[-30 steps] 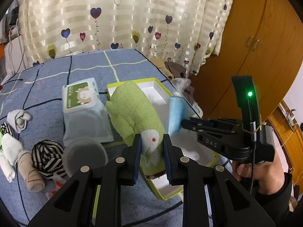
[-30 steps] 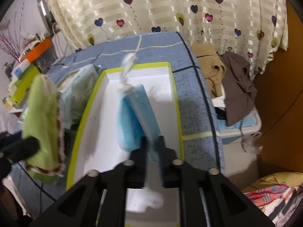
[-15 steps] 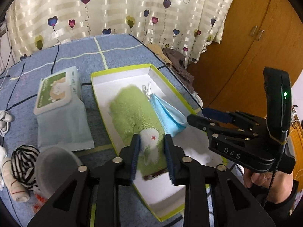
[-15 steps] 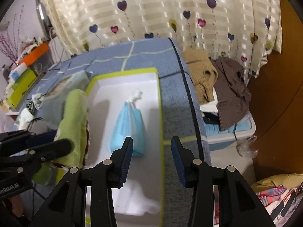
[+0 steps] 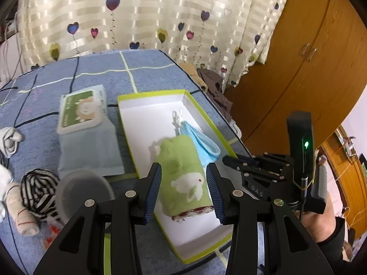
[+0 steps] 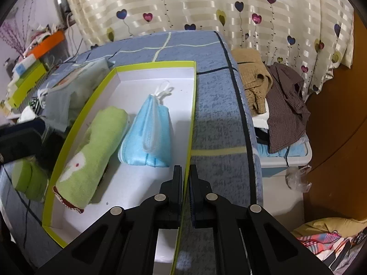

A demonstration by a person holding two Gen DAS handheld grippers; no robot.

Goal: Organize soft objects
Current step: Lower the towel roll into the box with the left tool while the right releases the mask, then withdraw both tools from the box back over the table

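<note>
A rolled green towel with a white rabbit (image 5: 184, 178) lies in the white box with a lime rim (image 5: 146, 96), next to a folded blue face mask (image 5: 199, 141). My left gripper (image 5: 183, 189) is open, its jaws on either side of the towel and clear of it. In the right wrist view the towel (image 6: 94, 151) and mask (image 6: 149, 133) lie side by side in the box (image 6: 156, 64). My right gripper (image 6: 185, 176) is shut on the box's right wall.
A wet-wipes pack (image 5: 84, 128) lies left of the box. A striped sock roll (image 5: 37, 190), a beige roll (image 5: 23, 215), white socks (image 5: 9, 137) and a grey round lid (image 5: 82, 192) lie at the left. Clothes (image 6: 270, 91) are piled beside the bed.
My left gripper has opened and let the green towel down into the box. My right gripper, open half a second ago after dropping the mask, has shut on the box's right wall.
</note>
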